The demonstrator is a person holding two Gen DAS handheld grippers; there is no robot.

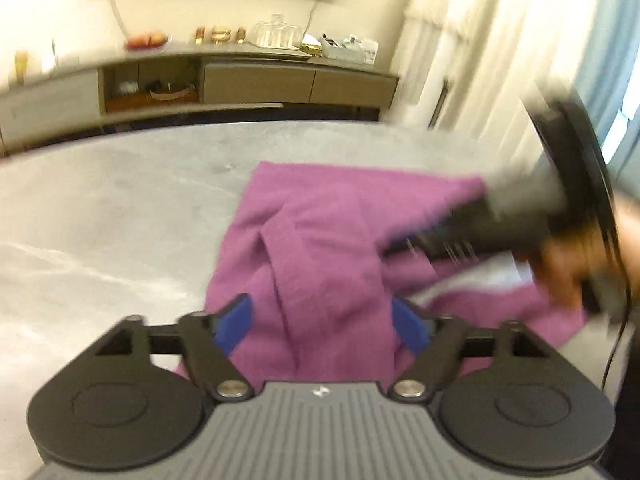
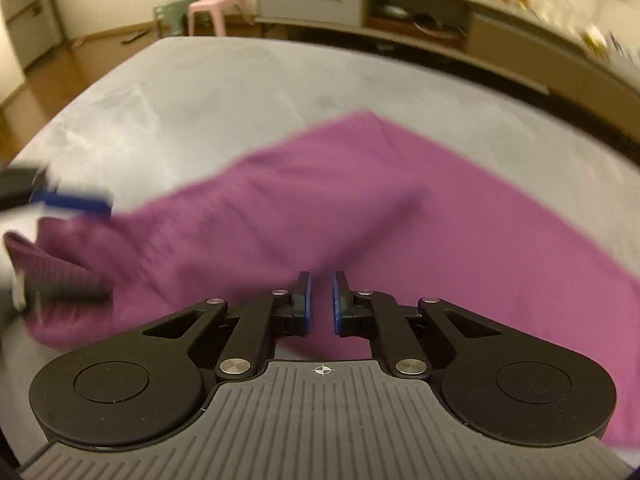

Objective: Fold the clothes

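Purple cloth (image 1: 320, 248) is lying spread on the grey surface (image 1: 120, 208), bunching up between the wide-open fingers of the left gripper (image 1: 324, 324). Ahead and to its right, the right gripper (image 2: 321, 300) is hovering over the cloth with its fingers nearly closed (a narrow gap showing, nothing held), its holder's hand (image 1: 568, 264) blurring behind it.

Plain magenta garment (image 2: 360, 208), mottled grey table (image 2: 224, 80), blue fingers (image 2: 305, 300).
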